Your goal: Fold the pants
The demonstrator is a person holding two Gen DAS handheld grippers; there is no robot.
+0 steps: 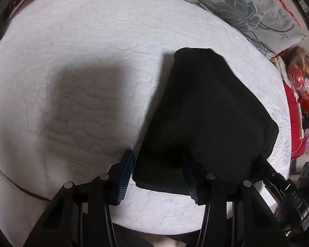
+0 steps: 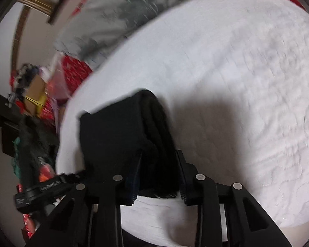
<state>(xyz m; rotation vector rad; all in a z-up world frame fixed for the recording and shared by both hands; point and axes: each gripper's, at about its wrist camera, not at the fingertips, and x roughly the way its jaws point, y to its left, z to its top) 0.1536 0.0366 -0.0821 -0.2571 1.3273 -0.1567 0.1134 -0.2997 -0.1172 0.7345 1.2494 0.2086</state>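
Both hand-held grippers (image 1: 157, 160) (image 2: 158, 160) straddle pants (image 1: 206, 113) (folded) —

A bed (image 1: 92, 41) carries everything here, covered by a white quilted cover stitched in cloud-like curls. Black folded pants (image 1: 206, 113) lie on it toward the near right in the left wrist view. At the far right edge rests a grey quilt with a flower print (image 1: 247, 6). In the blurred right wrist view the pants (image 2: 121, 127) sit near the bed's (image 2: 237, 82) left edge.
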